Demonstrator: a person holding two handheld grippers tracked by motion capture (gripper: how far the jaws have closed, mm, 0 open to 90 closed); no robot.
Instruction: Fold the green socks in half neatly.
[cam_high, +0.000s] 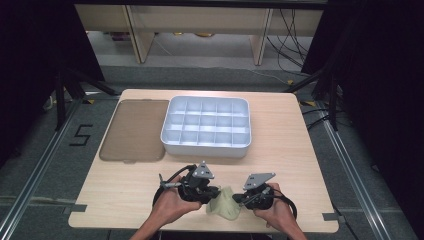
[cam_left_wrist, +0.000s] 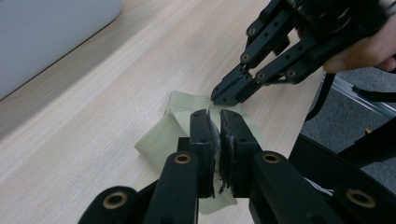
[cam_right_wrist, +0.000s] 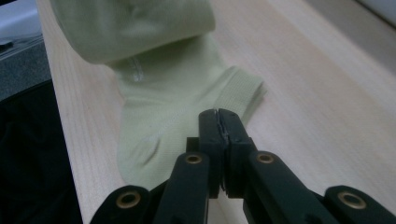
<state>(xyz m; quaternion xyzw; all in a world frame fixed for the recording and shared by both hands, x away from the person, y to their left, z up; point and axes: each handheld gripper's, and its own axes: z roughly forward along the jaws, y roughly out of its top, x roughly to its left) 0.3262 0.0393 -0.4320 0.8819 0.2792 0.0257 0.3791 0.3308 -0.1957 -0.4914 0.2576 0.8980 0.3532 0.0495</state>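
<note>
A pale green sock (cam_high: 226, 205) lies crumpled near the table's front edge, between my two grippers. My left gripper (cam_high: 216, 194) comes at it from the left. In the left gripper view its jaws (cam_left_wrist: 219, 114) stand nearly together with sock (cam_left_wrist: 159, 140) fabric pinched between them. From the right, my right gripper (cam_high: 237, 199) meets the sock, and its tips (cam_left_wrist: 223, 95) are closed on the sock's far edge. The right gripper view has its jaws (cam_right_wrist: 218, 114) shut on the ribbed cuff of the sock (cam_right_wrist: 173, 102), whose far part is raised and folded over.
A white tray (cam_high: 206, 146) with several empty compartments stands in the middle of the table, and its wall (cam_left_wrist: 46, 28) shows close by in the left gripper view. A brownish translucent lid (cam_high: 135, 130) lies flat to its left. The table's front edge runs just behind the hands.
</note>
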